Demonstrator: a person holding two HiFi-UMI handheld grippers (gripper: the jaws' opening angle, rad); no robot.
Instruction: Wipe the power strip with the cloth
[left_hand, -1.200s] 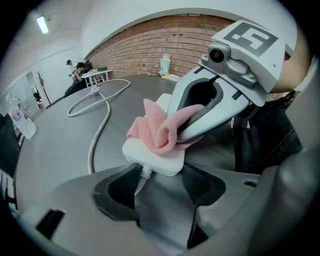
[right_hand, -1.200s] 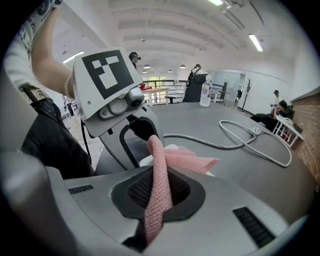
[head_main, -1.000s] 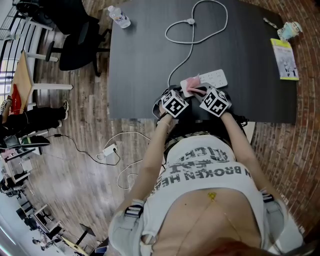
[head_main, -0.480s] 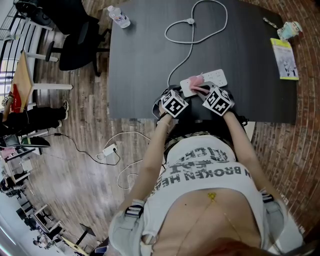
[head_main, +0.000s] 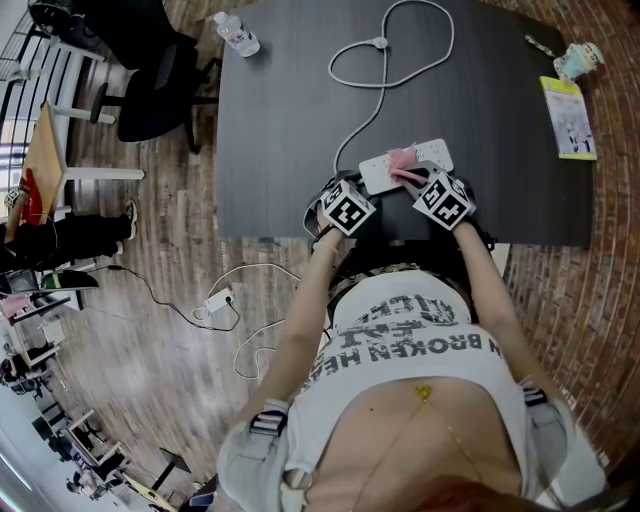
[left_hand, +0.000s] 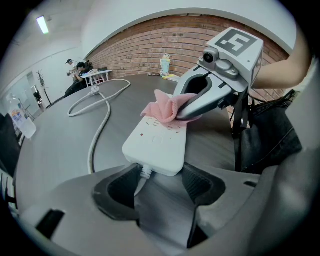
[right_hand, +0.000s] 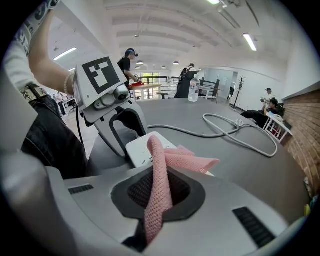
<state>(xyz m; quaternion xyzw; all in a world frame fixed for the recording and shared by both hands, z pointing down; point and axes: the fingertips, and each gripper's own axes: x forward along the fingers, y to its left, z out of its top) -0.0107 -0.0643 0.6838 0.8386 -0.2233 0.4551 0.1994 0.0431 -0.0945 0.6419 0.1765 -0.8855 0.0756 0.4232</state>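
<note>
Between the jaws of the right tongs (right_hand: 157, 187), which are closed on it, a pink cloth (right_hand: 161, 165) runs up and out. Its free end is draped over the white power strip (left_hand: 157, 142) just ahead. The left gripper view shows what the right one hides: the cloth bunched on the strip's top under the right tongs' tips, past the cord end. The left tongs (left_hand: 160, 186) stand wide, with the strip's cord end at their mouth between the two pads; whether the pads touch it I cannot tell. The white cord (left_hand: 97, 127) leaves from there and loops away to the left tongs' left. Only the head view shows both tongs side by side at the near edge of the dark surface (head_main: 290, 120). It also shows a water bottle (head_main: 238, 33) at the far corner beyond the left tongs and a yellow booklet (head_main: 568, 118) well off to the right tongs' right.
</note>
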